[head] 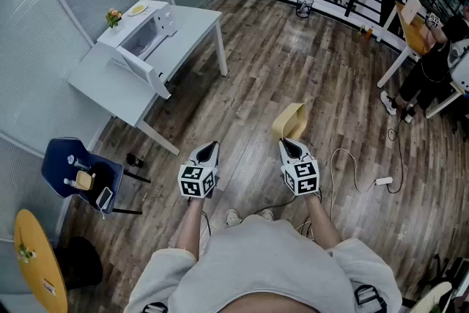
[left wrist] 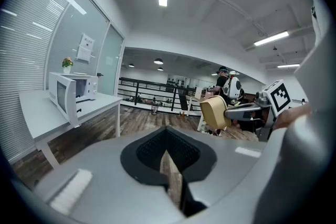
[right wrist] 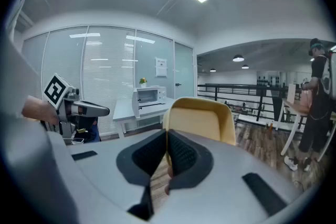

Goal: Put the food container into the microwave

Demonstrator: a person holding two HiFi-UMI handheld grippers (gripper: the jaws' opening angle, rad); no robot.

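Head view: the person stands on bare wood floor with both claws held out at 12 o'clock. The right claw (head: 288,143) is clenched on the rim of the tan food container (head: 289,121), which sticks up and forward from its tips. The left claw (head: 209,149) is just beside it, pressed shut with nothing in it.

The microwave (head: 139,37) sits at 10 o'clock on a white tabletop (head: 194,18), well apart from the container. Its door is swung open and reaches about to the tabletop's near edge. The floor between the claws and that edge is open planking. A blue chair (head: 62,165) carrying small items stands at 9 o'clock, and a white cable (head: 352,165) lies on the floor at 3 o'clock.

In the right gripper view, the right claw (right wrist: 167,136) has its pads closed on the container's (right wrist: 202,120) near wall. The microwave (right wrist: 149,96) is at 11 o'clock beyond it.

In the left gripper view, the left claw (left wrist: 167,132) shows its tips meeting. The microwave (left wrist: 71,94) is at 9 o'clock and the held container (left wrist: 214,113) at 2 o'clock.
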